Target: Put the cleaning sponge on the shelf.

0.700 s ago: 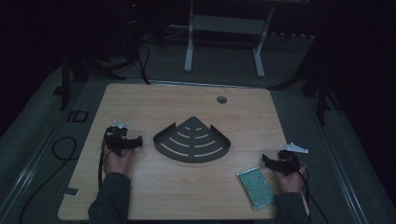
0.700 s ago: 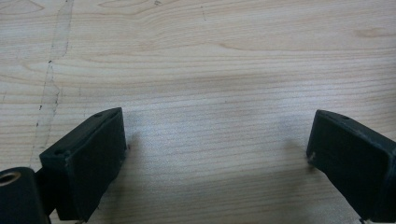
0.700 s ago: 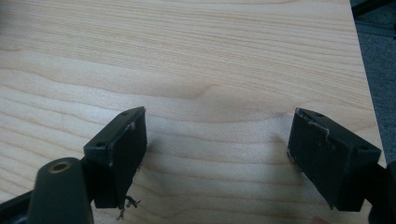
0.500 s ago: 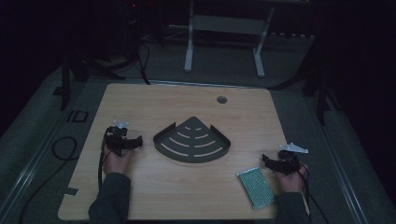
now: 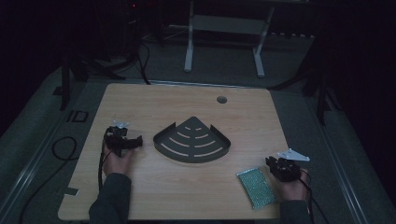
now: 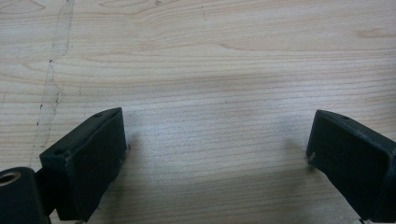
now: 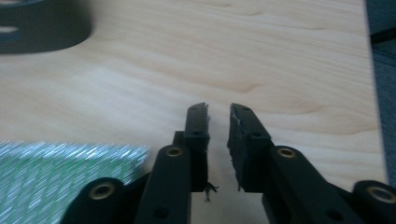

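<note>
Change since a moment ago: none, both hands parked. Right claw (image 5: 276, 164) nearly together, gripping nothing; sponge (image 5: 255, 186) lies just left of it on the bench (image 5: 154, 100). Left claw (image 5: 132, 141) wide apart, empty, rack (image 5: 192, 140) to its right. I'd call the pick unstarted.

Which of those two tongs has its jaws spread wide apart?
The left tongs, beside the dark corner shelf: bare wood shows between the wide jaws. The right tongs, near the green sponge, leave just a narrow slit.
</note>
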`<state>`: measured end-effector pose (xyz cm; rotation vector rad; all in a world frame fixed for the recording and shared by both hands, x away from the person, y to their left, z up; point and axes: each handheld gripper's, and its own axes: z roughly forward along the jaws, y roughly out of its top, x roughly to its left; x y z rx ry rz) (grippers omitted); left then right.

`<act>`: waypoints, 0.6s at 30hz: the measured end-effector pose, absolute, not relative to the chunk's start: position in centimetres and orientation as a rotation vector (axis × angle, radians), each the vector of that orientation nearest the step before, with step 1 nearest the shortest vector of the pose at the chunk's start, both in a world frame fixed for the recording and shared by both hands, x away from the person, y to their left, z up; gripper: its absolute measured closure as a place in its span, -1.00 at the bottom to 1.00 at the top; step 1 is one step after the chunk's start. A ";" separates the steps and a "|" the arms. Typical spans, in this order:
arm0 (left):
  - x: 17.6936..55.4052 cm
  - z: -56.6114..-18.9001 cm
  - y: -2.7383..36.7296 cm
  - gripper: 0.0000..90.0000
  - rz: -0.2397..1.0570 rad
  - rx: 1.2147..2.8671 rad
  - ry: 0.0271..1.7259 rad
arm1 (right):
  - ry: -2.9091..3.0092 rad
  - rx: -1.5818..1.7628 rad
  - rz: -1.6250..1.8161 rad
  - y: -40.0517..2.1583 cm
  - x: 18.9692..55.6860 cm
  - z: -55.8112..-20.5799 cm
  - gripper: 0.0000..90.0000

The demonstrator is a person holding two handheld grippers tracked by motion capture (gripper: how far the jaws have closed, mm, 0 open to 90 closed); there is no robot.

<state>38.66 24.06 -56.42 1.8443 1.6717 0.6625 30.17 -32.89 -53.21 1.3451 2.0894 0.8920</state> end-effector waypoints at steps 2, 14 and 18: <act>38.7 -56.4 24.1 -0.89 0.662 1.844 1.672 | 2.103 1.331 0.901 -32.6 29.4 -53.1 0.92; 38.6 -56.4 24.0 -0.88 0.663 1.845 1.672 | 2.239 1.174 0.907 -30.1 24.0 -52.3 0.99; 38.6 -56.4 24.0 -0.88 0.663 1.845 1.671 | 2.261 1.140 0.900 -29.5 22.5 -52.1 0.99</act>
